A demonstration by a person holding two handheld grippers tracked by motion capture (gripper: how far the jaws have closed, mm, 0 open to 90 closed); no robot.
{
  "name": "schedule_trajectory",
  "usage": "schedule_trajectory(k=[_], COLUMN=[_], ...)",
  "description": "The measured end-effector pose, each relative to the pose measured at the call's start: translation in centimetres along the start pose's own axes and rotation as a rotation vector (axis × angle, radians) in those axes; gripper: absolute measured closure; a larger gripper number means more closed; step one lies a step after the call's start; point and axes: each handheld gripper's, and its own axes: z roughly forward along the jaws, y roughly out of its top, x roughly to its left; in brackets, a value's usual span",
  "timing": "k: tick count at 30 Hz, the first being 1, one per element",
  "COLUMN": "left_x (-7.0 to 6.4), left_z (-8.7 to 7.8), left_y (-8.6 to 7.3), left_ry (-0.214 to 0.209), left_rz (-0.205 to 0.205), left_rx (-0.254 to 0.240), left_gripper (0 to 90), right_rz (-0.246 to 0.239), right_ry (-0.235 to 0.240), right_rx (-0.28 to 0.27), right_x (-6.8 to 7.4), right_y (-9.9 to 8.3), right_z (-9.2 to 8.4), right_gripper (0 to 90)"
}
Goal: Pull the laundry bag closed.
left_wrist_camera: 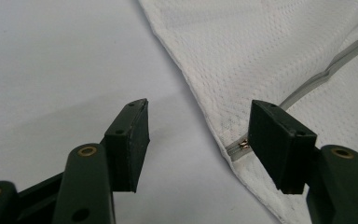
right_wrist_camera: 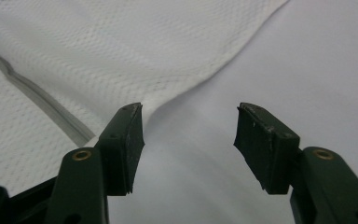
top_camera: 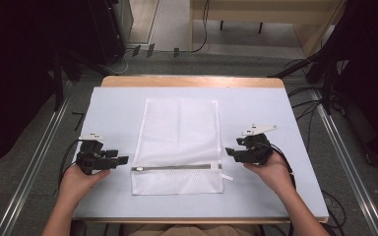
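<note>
I have the flat white mesh laundry bag (top_camera: 179,145) lying in the middle of the high view on the pale lavender table cover (top_camera: 113,105), with my two tools flanking its lower end. My left gripper (top_camera: 122,160) sits at centre-left of that frame, jaws spread and holding nothing, just beside the bag's left edge; in the left gripper view the far jaw sits right at the near end of the grey zipper (left_wrist_camera: 307,88), and I cannot tell whether it touches the mesh. My right gripper (top_camera: 230,153) at centre-right is likewise spread and empty, just beside the bag's right edge. I judge the step in hand to be taking hold of the bag at both ends of the zipper line. To do it well I would come in low and level, slide one jaw under the hem rather than pinching from above, and bite the stitched edge, since loose mesh may slip or bunch. I would close both sides together so the bag stays square. Its long axis runs from the bottom of the high view toward the top, zipper crosswise near the lower end, the zipper pull (top_camera: 226,176) lying at the right.
</note>
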Motion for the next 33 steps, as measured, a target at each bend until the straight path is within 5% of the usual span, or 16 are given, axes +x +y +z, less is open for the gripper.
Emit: schedule_trajectory(k=[15,33], left_x=[0.1,0.1], left_z=[-0.3,-0.2], left_y=[-0.5,-0.3], left_ry=[0.006,0.002], left_rz=[-0.006,0.004], left_rx=[0.001,0.0], left_gripper=[38.6,38.9], right_rz=[-0.073,-0.143], right_ry=[0.082,0.146], right_rx=[0.0,0.019], right_x=[4.0,7.2], right_y=[1.3,3.0], right_z=[0.9,2.2], right_gripper=[46.1,52.5])
